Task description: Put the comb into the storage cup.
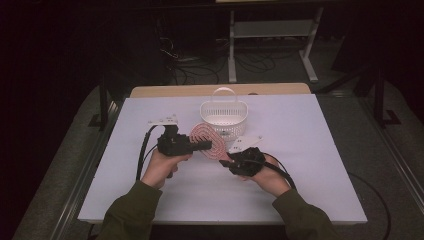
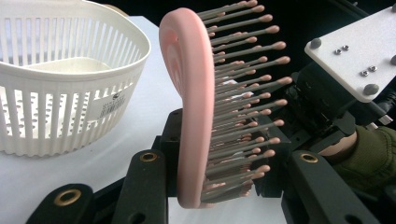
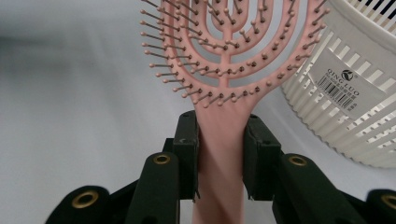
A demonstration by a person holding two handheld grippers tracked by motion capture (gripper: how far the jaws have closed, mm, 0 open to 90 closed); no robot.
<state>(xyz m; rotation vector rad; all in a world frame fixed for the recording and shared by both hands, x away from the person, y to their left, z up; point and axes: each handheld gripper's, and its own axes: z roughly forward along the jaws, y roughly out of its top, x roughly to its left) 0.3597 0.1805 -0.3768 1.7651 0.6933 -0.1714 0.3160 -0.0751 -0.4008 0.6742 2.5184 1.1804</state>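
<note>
Pink plastic, the hairbrush [image 1: 209, 141] was held off the white tabletop [image 1: 300, 190] between two sets of tongs, just in front of the basket. Its handle [image 3: 219, 154] was seen clenched between the jaws of the right tongs [image 1: 226, 161], nearest the person. The head [image 2: 196, 107] was taken edge-on by the left tongs [image 1: 207, 145], one jaw against the pink back and the other against the bristle side; these tongs were judged closed on the head, the bristle tips [image 2: 261, 154] bearing the pressure.

A slip was judged the main risk. Bristles are springy, so a grip laid on them could give way if the right tongs were released, and the brush could be rolled or dropped onto the tabletop short of the basket. If both hands were pulled apart while both sets of tongs were clamped, the open-ribbed head could be bent or bristles splayed. The basket could also be nudged, being light and close by.

Beyond the brush, the white slatted basket [image 1: 224, 117] was stood upright with its handle [image 1: 223, 92] raised. Nothing could be made out inside it; a barcode label [image 3: 343, 86] was fixed to its wall.
</note>
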